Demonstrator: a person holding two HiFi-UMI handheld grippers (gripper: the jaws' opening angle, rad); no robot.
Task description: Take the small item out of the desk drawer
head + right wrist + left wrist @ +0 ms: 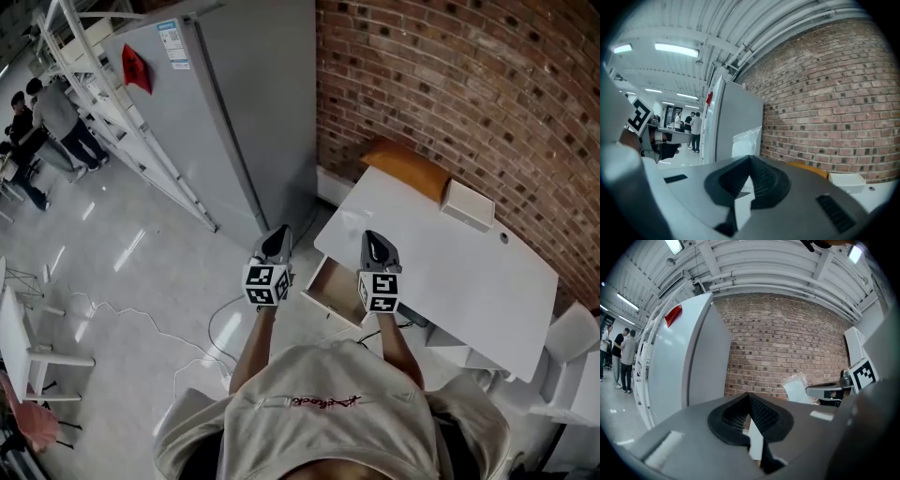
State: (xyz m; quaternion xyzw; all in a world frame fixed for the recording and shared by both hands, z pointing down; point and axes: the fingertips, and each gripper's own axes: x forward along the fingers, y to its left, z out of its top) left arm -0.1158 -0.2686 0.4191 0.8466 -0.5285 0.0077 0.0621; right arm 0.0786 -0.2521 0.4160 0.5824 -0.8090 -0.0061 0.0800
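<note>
Nearest us, the right gripper (750,158) is pinching a small clear plastic bag (746,137). Its jaws are closing on the lower edge, and the bag is standing up just beyond the tips. We are holding the left gripper (749,397) alongside, jaws together, empty. The open drawer (323,302) is sitting below both. We are judging the item as extracted. The next move is probably setting it on the desk (450,272) ahead of the right gripper and releasing it gently.

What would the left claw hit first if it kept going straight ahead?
Probably the brick wall, close beside the grey cabinet. Nothing nearer shows ahead of the left claw in its own view, though depth is unclear.
</note>
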